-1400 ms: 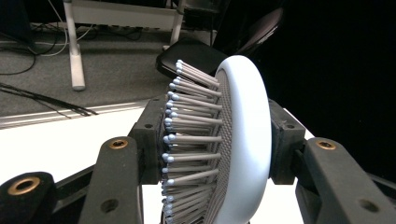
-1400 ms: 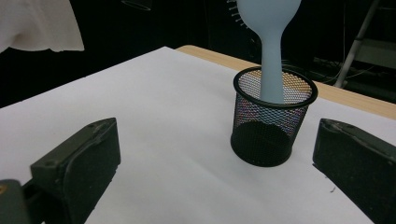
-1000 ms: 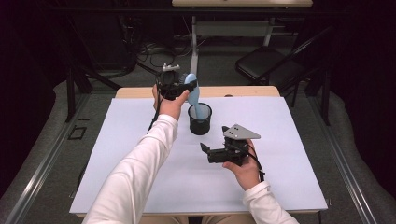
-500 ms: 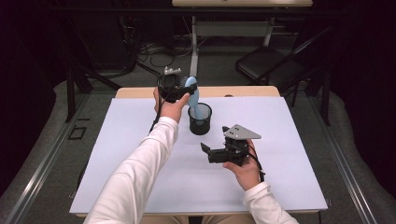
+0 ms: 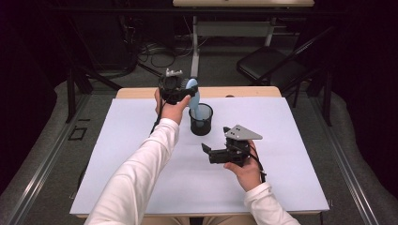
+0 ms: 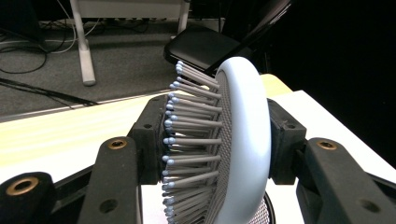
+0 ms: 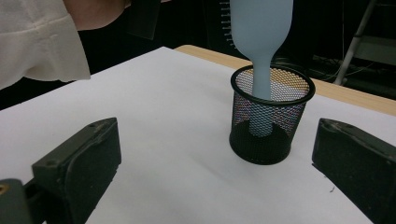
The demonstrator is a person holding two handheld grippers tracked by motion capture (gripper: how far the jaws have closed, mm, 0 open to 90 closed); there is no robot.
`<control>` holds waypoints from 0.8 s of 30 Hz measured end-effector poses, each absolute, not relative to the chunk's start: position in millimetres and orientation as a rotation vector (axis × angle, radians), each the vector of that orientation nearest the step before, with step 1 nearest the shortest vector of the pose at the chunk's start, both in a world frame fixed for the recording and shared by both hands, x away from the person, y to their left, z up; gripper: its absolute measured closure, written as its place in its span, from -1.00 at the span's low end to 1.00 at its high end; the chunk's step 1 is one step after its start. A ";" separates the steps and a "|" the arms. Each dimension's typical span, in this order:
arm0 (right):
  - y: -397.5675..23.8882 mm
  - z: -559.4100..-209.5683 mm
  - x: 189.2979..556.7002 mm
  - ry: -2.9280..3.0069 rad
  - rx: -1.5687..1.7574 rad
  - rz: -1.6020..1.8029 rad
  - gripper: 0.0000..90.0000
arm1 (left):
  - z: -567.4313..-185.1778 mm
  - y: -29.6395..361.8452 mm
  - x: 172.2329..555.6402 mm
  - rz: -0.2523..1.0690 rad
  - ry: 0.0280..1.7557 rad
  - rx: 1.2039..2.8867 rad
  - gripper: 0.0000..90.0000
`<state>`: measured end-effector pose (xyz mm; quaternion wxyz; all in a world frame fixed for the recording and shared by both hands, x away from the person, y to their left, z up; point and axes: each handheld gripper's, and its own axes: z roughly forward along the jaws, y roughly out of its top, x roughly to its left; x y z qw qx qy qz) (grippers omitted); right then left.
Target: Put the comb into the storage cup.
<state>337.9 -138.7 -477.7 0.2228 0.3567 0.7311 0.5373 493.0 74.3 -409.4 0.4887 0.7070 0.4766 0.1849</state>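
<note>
A light blue hairbrush (image 5: 193, 92) stands upright, its handle reaching down into a black mesh cup (image 5: 201, 120) on the white tabletop (image 5: 281, 140). My left gripper (image 5: 187, 89) is shut on the brush's head; in the left gripper view the jaws press on the bristle side and the back of the hairbrush (image 6: 245, 140). The right gripper (image 5: 205, 151) rests low on the table in front of the cup, open, with nothing between its jaws. From there the brush handle (image 7: 261, 70) is seen inside the mesh cup (image 7: 271, 126), close to its bottom.
A wooden strip of the table (image 5: 244, 92) shows behind the white sheet. Beyond it stand a black chair (image 5: 270, 65), the legs of a desk (image 5: 195, 42) and cables on the floor (image 5: 155, 54). A white sleeve (image 5: 136, 178) crosses the table's left half.
My left hand has shifted slightly downward with the brush, whose handle stays in the cup. The right gripper has not moved.
</note>
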 end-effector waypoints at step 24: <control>-138.3 -478.1 338.9 2.020 0.987 1.481 -0.98 | -417.1 70.4 493.1 0.446 1.119 1.718 0.08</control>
